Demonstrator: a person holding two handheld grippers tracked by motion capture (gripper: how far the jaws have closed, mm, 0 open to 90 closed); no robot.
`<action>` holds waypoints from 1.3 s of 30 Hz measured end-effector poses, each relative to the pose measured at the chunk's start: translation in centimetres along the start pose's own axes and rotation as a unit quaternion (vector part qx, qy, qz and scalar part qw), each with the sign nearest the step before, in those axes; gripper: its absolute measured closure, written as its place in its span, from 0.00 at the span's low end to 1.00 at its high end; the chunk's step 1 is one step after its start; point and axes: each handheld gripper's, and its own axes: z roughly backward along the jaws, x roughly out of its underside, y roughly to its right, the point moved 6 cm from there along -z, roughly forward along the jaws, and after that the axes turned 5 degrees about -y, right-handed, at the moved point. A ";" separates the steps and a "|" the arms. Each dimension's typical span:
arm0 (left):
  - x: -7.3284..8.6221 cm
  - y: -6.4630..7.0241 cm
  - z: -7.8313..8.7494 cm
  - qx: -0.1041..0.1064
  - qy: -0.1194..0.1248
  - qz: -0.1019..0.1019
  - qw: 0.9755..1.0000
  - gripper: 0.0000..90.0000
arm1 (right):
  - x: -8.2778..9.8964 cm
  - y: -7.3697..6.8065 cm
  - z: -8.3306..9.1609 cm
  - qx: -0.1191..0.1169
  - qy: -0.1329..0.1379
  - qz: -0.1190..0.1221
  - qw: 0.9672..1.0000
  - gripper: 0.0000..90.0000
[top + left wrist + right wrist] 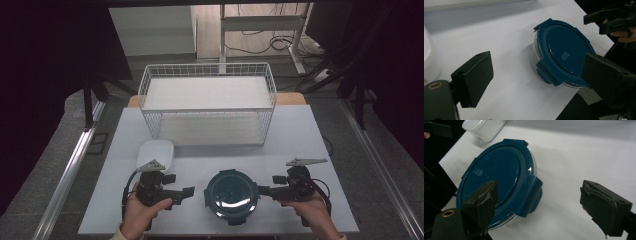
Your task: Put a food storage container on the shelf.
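The near edge of the round container [232,194] runs right up to the table's front rim in the high view, and its dark blue lid hides whatever is inside; through the clear wall below the lid I cannot make out any contents. In the left gripper view one black pad covers part of the lid's rim, and in the right gripper view a pad does the same on the opposite side. The white lidded box [155,153] is partly masked by the grey three-cornered plate on the left gripper [186,192], and its contents cannot be seen either. The person's hands are cut off at the bottom of the high view.

The wire basket [207,102] at the far side of the table [300,135] has two white shelves with nothing on them.

The container sits at the front middle of the table, between the two grippers. The left gripper's jaws stand wide apart, holding nothing, just beside the container. The right gripper [263,190] also has its jaws spread, close to the container's other side, with no pad pressing on it.

The lid is smooth, glossy plastic with a raised ring, a small square tab near its centre and four latch flaps folded down over the rim. The table top is matt white; the basket is thin white wire in a square grid.
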 end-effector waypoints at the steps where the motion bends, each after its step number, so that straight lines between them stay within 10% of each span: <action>1: 0.0 0.1 -0.1 0.002 0.000 0.001 1.000 0.12 | 0.0 0.0 -0.1 -0.003 -0.001 -0.003 1.000 0.15; 15: 0.9 1.3 -3.0 0.049 -0.025 0.038 0.998 0.13 | 0.7 -0.7 -1.5 -0.033 -0.019 -0.025 0.999 0.12; 33: 2.1 2.0 -7.8 0.119 -0.057 0.108 0.985 0.17 | 1.2 -1.6 -4.5 -0.064 -0.053 -0.060 0.995 0.12; 39: 2.6 1.7 -8.7 0.158 -0.061 0.136 0.976 0.26 | 1.5 -2.1 -5.4 -0.087 -0.070 -0.078 0.991 0.14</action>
